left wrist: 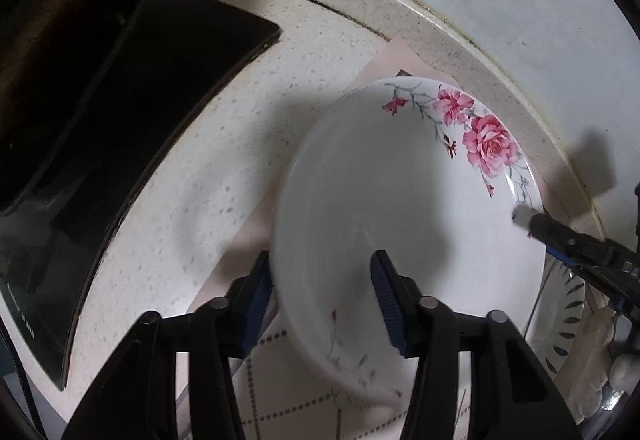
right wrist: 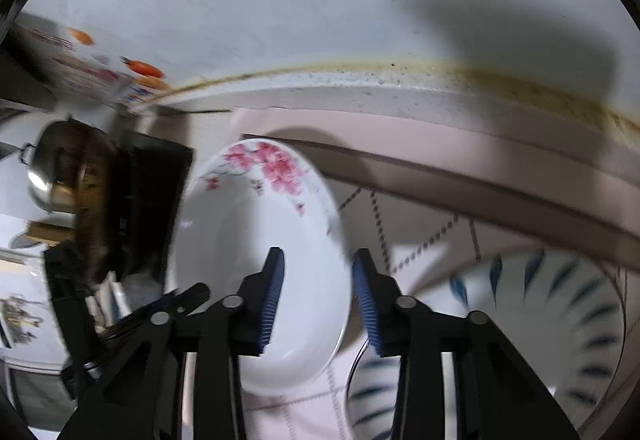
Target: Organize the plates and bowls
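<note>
A white plate with pink roses [left wrist: 400, 199] is held tilted above a pink checked mat [left wrist: 288, 392]. My left gripper [left wrist: 320, 304] straddles its near-left rim, one finger under and one inside, shut on it. My right gripper [right wrist: 318, 296] straddles the opposite rim of the same plate [right wrist: 256, 240], and its fingertip [left wrist: 524, 217] shows at the plate's right edge. A white plate with dark blue leaf marks [right wrist: 540, 320] lies on the mat under and to the right of the rose plate; its edge also shows in the left wrist view [left wrist: 568, 320].
A black cooktop [left wrist: 132, 143] sits on the speckled counter [left wrist: 224, 143] to the left, with a steel pot [right wrist: 60, 175] on it. The counter's raised back edge [left wrist: 460, 51] meets the white wall. Colourful packaging [right wrist: 100, 75] stands at the back left.
</note>
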Demonstrator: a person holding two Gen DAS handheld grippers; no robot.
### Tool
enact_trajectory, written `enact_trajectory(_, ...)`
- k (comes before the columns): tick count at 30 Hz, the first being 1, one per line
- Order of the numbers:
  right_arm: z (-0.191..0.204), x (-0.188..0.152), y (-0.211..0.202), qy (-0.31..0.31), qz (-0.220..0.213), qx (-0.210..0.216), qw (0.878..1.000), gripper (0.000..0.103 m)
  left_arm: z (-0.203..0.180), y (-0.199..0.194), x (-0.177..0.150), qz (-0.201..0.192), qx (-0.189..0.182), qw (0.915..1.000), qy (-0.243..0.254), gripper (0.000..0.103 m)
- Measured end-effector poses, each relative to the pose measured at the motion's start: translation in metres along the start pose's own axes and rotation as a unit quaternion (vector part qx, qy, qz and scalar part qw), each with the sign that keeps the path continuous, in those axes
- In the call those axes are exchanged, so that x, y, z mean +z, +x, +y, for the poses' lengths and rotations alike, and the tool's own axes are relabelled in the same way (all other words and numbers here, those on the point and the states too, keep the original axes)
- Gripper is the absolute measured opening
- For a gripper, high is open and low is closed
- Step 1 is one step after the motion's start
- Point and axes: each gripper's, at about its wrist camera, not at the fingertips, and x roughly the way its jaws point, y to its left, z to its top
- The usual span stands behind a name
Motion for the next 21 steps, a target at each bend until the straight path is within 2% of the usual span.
enact_trajectory(2,0.0,0.005,0.013,-0.011,0.01,-0.014,1.0,0.02,0.0,0.003,0.001,-0.003,0.012,0.9999,0.001,0.037)
enact_trajectory(5,-0.001,0.006,0.021,-0.021,0.012,-0.022,0.999,0.015,0.004,0.004,0.002,-0.009,0.016,0.9998,-0.003,0.029)
enact_trajectory(14,0.004,-0.001,0.016,-0.045,0.002,-0.029,0.999,0.014,0.009,-0.005,-0.005,-0.015,0.01,0.9998,-0.003,0.026)
enact_trajectory(21,0.008,-0.014,-0.013,-0.053,-0.017,-0.031,0.998,0.014,0.007,-0.032,-0.019,-0.032,-0.001,0.9994,0.015,0.026)
